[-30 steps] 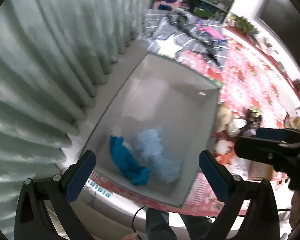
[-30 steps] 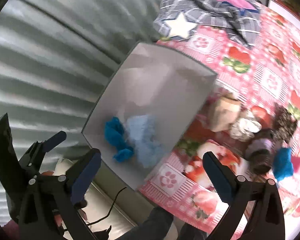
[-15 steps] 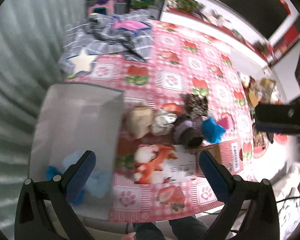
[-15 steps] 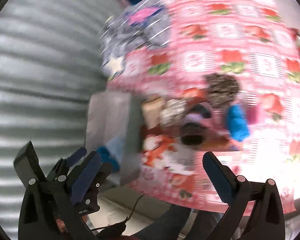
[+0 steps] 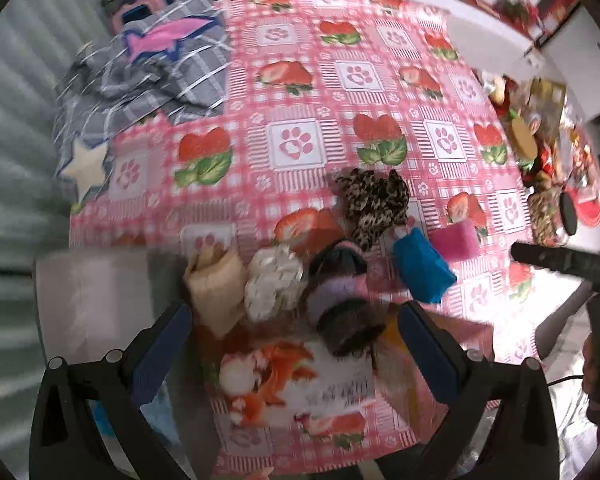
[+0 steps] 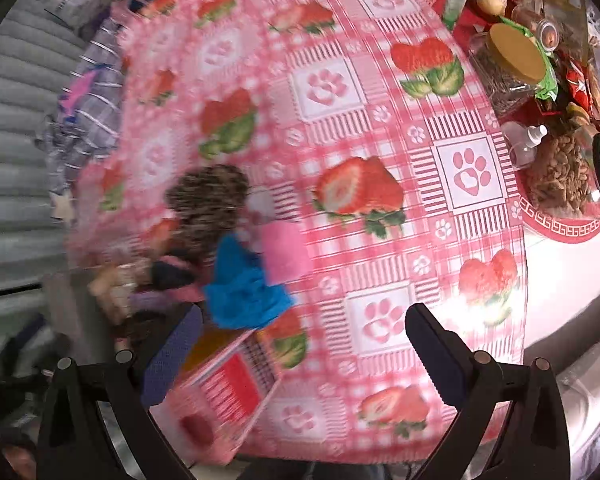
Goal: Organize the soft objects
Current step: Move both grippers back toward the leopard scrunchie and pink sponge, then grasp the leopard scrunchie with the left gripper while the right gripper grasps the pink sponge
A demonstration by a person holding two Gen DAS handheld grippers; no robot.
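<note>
Both tools spread and empty above the counter point(image 5: 292, 92); soft items lie beside the grey bin.

Left tool point(image 5: 292, 344) and right tool point(image 6: 300, 348): jaws apart, nothing held. Grey bin point(image 5: 88, 296) at counter's left edge; light-blue fabric point(image 5: 160, 416) shows inside, partly hidden behind the tool. Just right of the bin, in a row: beige bundle point(image 5: 214, 284), white scrunchie point(image 5: 274, 282), purple-dark roll point(image 5: 336, 296), blue cloth point(image 5: 420, 270), pink pad point(image 5: 456, 236). Leopard-print piece point(image 5: 374, 200) behind them.
</note>
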